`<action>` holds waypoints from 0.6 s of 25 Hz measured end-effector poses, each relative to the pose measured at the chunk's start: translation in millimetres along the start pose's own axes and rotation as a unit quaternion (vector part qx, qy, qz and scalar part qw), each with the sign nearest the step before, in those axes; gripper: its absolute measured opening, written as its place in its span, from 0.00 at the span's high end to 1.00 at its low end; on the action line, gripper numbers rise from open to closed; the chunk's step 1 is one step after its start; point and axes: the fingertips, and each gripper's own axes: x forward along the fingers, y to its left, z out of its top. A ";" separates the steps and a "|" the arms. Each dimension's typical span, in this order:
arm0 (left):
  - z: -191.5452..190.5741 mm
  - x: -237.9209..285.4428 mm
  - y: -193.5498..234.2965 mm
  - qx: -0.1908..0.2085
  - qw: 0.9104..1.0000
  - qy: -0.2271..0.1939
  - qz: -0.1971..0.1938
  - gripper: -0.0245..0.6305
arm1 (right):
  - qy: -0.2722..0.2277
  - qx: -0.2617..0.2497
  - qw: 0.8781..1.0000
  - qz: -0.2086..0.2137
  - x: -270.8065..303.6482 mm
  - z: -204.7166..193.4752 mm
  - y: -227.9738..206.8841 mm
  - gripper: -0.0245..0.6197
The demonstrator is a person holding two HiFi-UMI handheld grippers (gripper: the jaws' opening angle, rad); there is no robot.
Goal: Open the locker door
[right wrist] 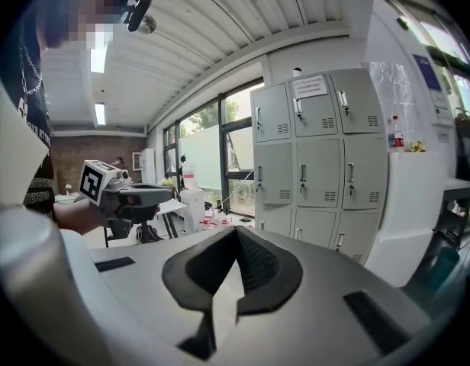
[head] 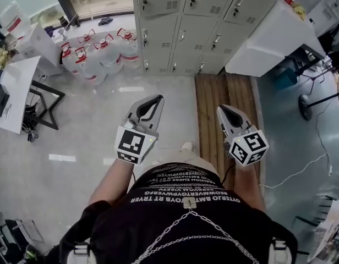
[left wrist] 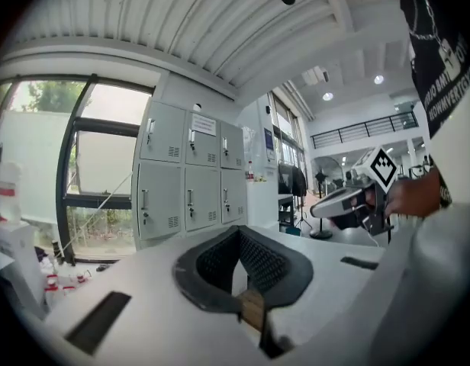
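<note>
The grey metal lockers [head: 208, 7] stand far ahead, well apart from the left gripper [head: 154, 100] and right gripper [head: 224, 111], both closed empty; each stiff, light door [head: 194, 37] likely pulls by its small handle [head: 182, 35].

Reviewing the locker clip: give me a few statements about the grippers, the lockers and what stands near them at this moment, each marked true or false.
1. The left gripper and the right gripper are both shut with nothing between their jaws. True.
2. Water jugs stand on the floor beside the lockers. True.
3. One locker door stands open. False: every door in view is closed.
4. The right gripper touches a locker handle. False: it is held in the air in front of the person, apart from the lockers.
</note>
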 end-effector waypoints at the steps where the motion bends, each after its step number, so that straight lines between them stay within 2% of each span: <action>1: 1.4 1.9 3.8 -0.010 1.000 -0.004 0.002 0.96 | -0.001 0.004 1.000 -0.001 4.0 0.0 -4.3 0.97; 5: -5.9 17.6 19.1 0.002 1.000 0.012 0.017 0.96 | -0.012 0.022 1.000 0.003 29.4 1.4 -22.7 0.97; 10: -18.5 55.1 38.5 0.010 0.998 0.043 0.038 0.96 | -0.012 0.030 0.999 0.033 72.3 2.8 -54.9 0.97; 13: -19.3 83.9 45.1 0.013 0.998 0.053 0.036 0.96 | -0.016 0.040 0.998 0.045 98.6 9.7 -82.3 0.87; 15: -17.3 103.0 51.7 0.021 0.997 0.060 0.038 0.96 | -0.019 0.045 0.997 0.055 115.2 14.9 -96.4 0.87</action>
